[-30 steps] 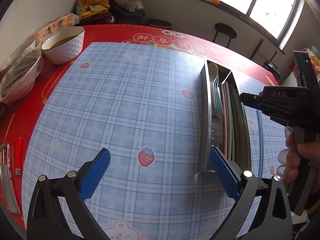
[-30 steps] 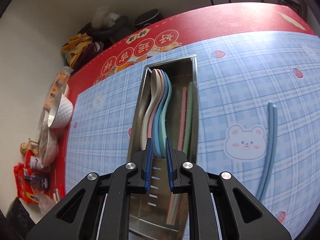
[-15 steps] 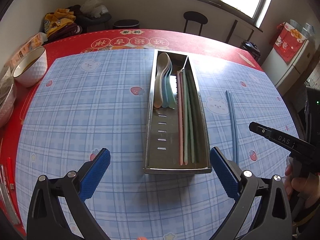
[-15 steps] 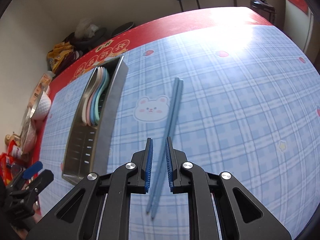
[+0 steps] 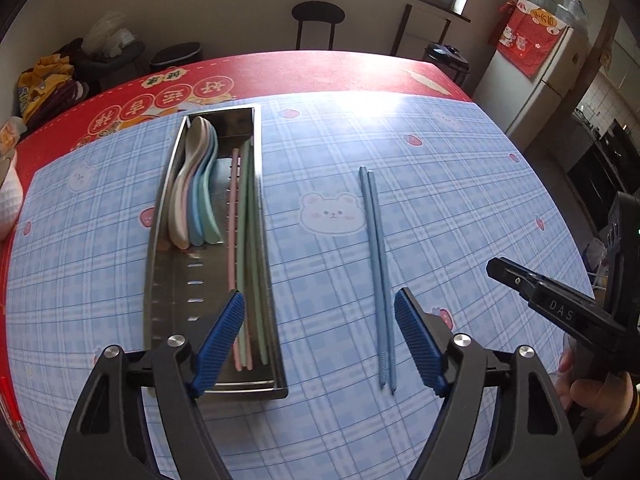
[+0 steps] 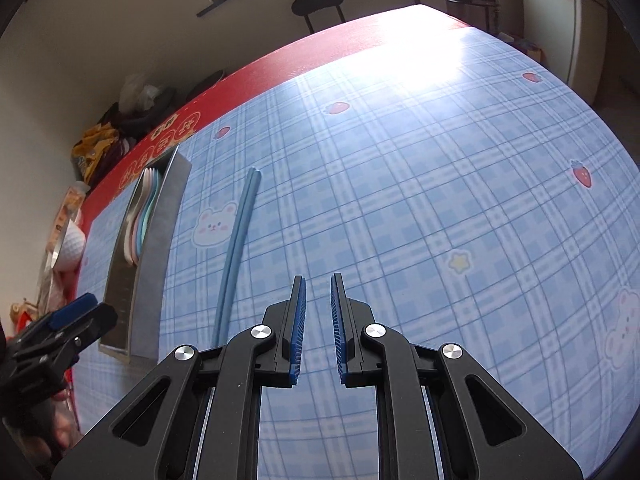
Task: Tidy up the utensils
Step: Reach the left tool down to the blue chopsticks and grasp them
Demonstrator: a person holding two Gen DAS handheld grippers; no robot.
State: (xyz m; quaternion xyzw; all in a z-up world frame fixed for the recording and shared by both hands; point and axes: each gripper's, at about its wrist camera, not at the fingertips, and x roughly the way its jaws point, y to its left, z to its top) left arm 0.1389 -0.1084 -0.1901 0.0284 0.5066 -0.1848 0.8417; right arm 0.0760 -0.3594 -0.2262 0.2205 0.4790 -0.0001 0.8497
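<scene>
A pair of blue chopsticks (image 5: 376, 264) lies on the blue checked cloth, right of a steel utensil tray (image 5: 160, 264). The tray holds pastel spoons (image 5: 196, 192) and pink and green chopsticks (image 5: 244, 240). My left gripper (image 5: 320, 324) hovers over the tray's near right corner, its jaws closing. The blue chopsticks' near ends lie just inside its right finger (image 5: 418, 344), and neither pad touches them. My right gripper (image 6: 319, 320) hangs over bare cloth to the right of the blue chopsticks (image 6: 236, 240), its jaws almost together with nothing between them.
A white bowl (image 6: 72, 244) stands at the table's left edge on the red cloth (image 5: 320, 72). A black stool (image 5: 318, 12) and a bin (image 5: 446, 56) stand beyond the far edge. A fridge (image 5: 536, 92) is off to the right.
My left gripper swung right from the tray toward the blue chopsticks, and its jaws narrowed. My right gripper moved right, off the tray and past the chopsticks, staying shut.
</scene>
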